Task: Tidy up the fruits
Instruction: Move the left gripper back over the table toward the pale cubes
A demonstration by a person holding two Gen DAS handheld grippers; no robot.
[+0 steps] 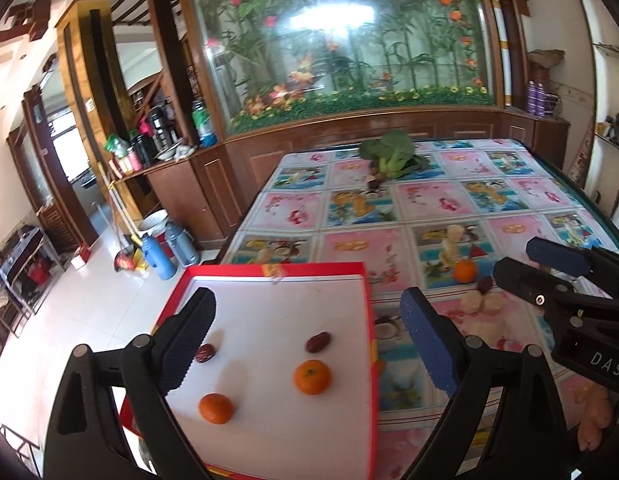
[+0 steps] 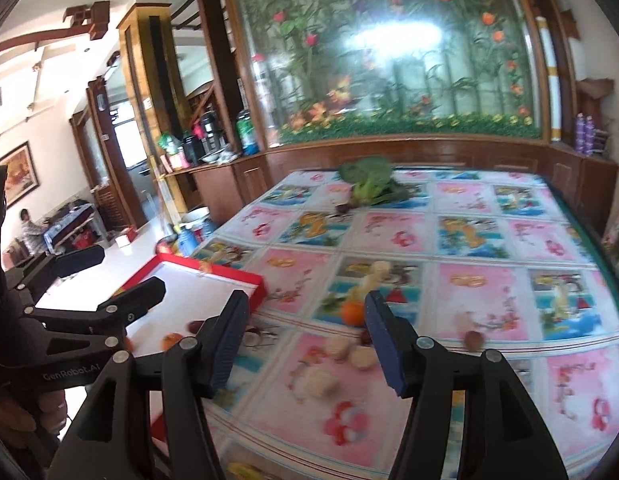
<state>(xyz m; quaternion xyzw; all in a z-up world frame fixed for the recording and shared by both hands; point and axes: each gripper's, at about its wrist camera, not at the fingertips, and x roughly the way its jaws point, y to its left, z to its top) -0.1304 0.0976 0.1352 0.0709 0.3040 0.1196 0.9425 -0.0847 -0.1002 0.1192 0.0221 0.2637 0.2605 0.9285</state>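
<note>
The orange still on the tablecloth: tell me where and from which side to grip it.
Grip the orange across its widest middle, coming from the near side with the open right hand-held gripper. It is round, and the date sits close on its near-right side, so straddle only the orange.

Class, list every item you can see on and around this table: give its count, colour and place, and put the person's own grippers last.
Box: one, red rim, white inside, table's left edge.
Oranges in box: two, orange.
Dates in box: two, dark red.
Orange on table: one, right of box.
Date on table: one, dark red, beside that orange.
Pale round pieces: several, cream, near the orange.
Leafy greens: one bunch, green, far edge.
Tablecloth: floral, pink and blue.
Left gripper: black, open over box.
Right gripper: black, open over tablecloth.
</note>
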